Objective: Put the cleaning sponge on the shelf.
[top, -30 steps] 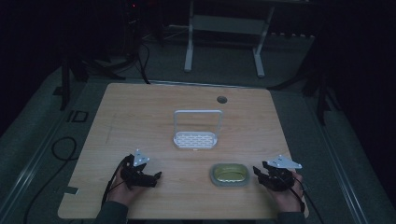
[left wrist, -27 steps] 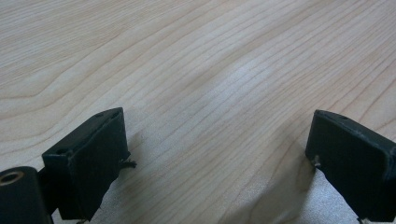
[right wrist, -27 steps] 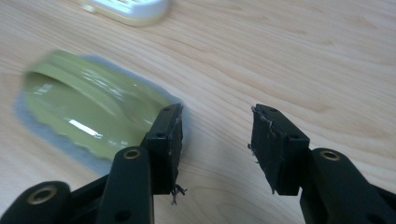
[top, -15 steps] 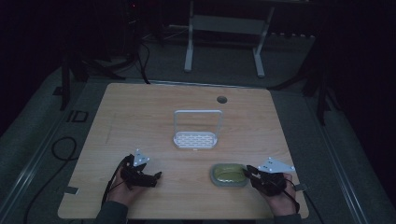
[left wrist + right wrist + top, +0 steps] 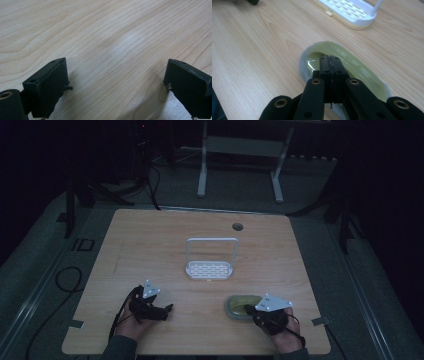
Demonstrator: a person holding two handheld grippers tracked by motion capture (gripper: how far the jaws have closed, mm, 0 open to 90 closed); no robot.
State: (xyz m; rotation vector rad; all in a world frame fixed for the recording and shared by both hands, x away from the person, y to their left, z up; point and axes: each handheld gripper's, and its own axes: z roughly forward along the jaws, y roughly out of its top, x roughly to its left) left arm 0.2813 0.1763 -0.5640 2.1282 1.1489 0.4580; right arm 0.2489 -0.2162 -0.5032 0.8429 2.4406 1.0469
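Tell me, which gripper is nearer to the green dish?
Right. The right gripper, jaws shut, is over the green dish; the left gripper rests well to its left.

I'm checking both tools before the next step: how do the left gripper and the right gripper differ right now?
The left gripper stands with its jaws wide apart over bare table; the right gripper has its jaws shut together, having just closed. The left gripper has nothing between its jaws or in front of them, while the right gripper's tips are over the yellow-green dish; whether they pinch its rim I cannot tell. Both are black, hand-held and low over the table's near edge.
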